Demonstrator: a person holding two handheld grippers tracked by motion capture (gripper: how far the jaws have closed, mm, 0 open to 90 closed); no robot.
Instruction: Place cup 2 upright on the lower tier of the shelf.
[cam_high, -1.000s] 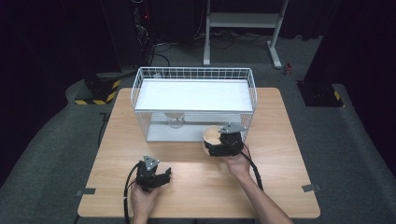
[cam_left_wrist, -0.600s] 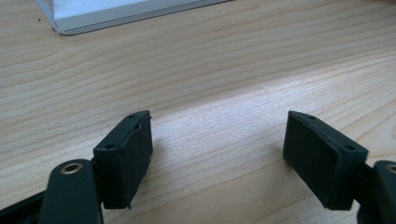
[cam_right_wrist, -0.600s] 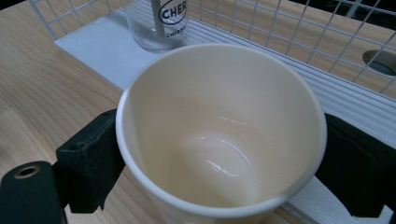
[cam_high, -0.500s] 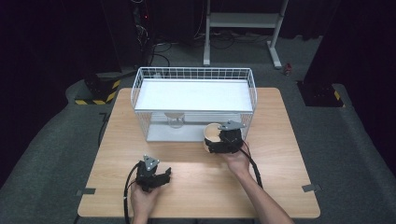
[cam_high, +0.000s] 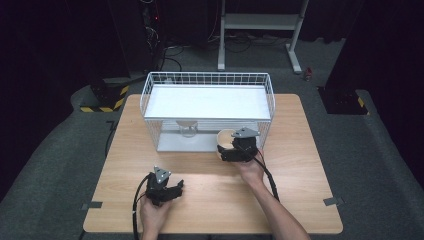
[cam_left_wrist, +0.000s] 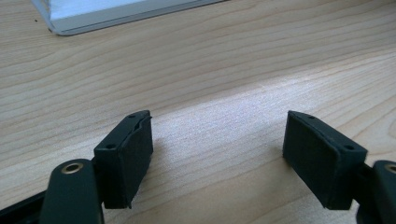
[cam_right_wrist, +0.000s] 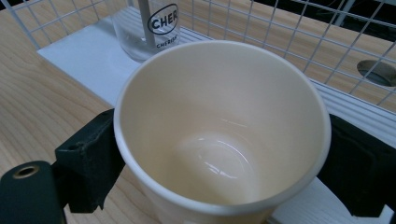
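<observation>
A cream paper cup (cam_right_wrist: 219, 140) stands upright between the two black pads of my right gripper (cam_right_wrist: 224, 170), which is shut on its sides just under the rim. The cup is empty. In the high view the cup (cam_high: 224, 137) and right gripper (cam_high: 229, 150) are at the front right of a white wire basket (cam_high: 207, 78). Inside the basket stands a clear glass (cam_right_wrist: 149, 32) with a printed label, seen from above as the glass (cam_high: 188, 129). My left gripper (cam_high: 170, 189) rests near the table's front, and its jaws (cam_left_wrist: 219, 158) stand open over bare wood.
The basket has a white floor (cam_high: 210, 102) and a wire wall (cam_right_wrist: 289, 32) just behind the cup. The wooden table (cam_high: 300, 165) has free room left and right of the basket. A corner of the basket's base (cam_left_wrist: 93, 16) lies ahead of the left gripper.
My right gripper has carried the cup slightly toward the basket's front. The left gripper has stayed where it was.
</observation>
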